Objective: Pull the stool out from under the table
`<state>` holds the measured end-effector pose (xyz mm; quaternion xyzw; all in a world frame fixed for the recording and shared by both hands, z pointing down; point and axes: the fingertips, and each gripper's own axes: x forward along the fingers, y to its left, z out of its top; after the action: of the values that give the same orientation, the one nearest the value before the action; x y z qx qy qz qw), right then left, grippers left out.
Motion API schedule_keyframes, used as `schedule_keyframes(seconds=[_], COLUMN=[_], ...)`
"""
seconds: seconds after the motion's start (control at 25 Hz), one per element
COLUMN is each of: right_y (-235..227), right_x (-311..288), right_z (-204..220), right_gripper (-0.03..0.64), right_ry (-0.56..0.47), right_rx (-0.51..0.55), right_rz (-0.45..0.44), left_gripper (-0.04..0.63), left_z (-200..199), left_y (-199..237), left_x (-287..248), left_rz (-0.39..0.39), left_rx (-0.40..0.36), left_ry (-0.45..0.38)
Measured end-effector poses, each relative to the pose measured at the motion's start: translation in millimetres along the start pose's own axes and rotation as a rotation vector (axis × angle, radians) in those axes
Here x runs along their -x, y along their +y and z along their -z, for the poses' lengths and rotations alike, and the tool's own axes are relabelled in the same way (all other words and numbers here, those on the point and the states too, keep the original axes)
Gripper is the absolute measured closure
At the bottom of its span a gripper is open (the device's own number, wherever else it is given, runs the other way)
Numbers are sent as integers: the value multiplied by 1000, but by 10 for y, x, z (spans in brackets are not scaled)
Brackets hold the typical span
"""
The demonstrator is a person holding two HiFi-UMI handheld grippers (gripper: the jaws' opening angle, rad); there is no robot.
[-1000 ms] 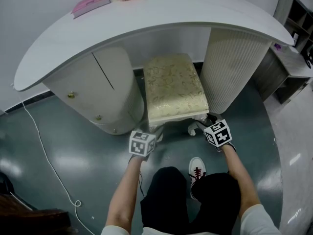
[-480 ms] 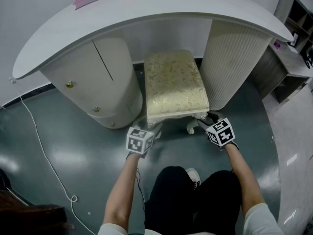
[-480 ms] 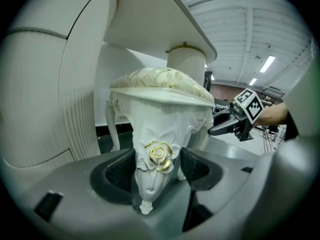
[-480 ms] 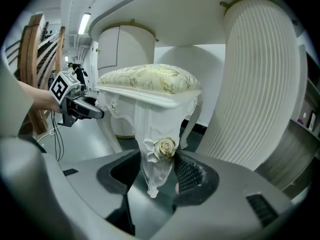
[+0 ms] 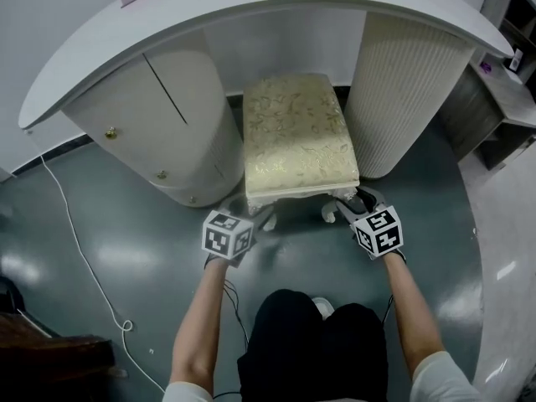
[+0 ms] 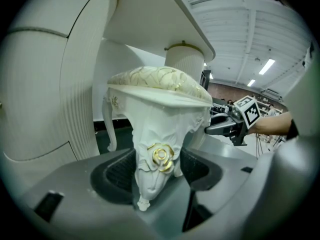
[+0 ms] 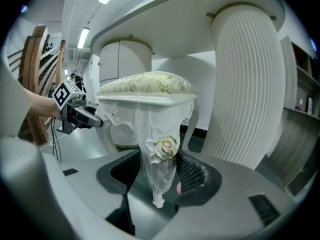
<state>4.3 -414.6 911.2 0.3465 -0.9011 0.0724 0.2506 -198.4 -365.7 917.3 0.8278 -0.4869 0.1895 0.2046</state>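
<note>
Two grips set: left gripper (image 6: 156,173) clamps stool (image 5: 297,132) leg (image 6: 152,164); right gripper (image 7: 161,179), jaws just tightened, clamps other leg (image 7: 160,164). Prob. mid-pull; nxt: drag back evenly, clear of desk (image 5: 251,15)

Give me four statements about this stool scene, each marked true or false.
1. The stool stands between the table's cabinet and its fluted pedestal. True.
2. The left gripper has a stool leg between its jaws. True.
3. The stool lies on its side. False: it stands upright.
4. Its cushion is plain red. False: it is cream with a gold pattern.
</note>
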Motion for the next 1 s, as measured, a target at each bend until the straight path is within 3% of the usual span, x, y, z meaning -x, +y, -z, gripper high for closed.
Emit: schedule_keyframes(seconds=[0.24,0.48,0.76,1.0], right_y=[132,371,609,847], right_x=[159,386,686,936], right_z=[94,241,416,588], right_gripper=[366,348,347,347], right_ry=[101,243,380,438], right_rx=[-106,-144,-141,-186], right_rz=[-77,-95,-132,-147], left_gripper=[313,313,313,313], left_z=[109,267,521,767], left_y=[-154,-375,-648,-849], left_x=[87,318,544,744], left_rz=[-6,-26,6,-9], left_rx=[24,45,75,111], left_ry=[88,206,355,502])
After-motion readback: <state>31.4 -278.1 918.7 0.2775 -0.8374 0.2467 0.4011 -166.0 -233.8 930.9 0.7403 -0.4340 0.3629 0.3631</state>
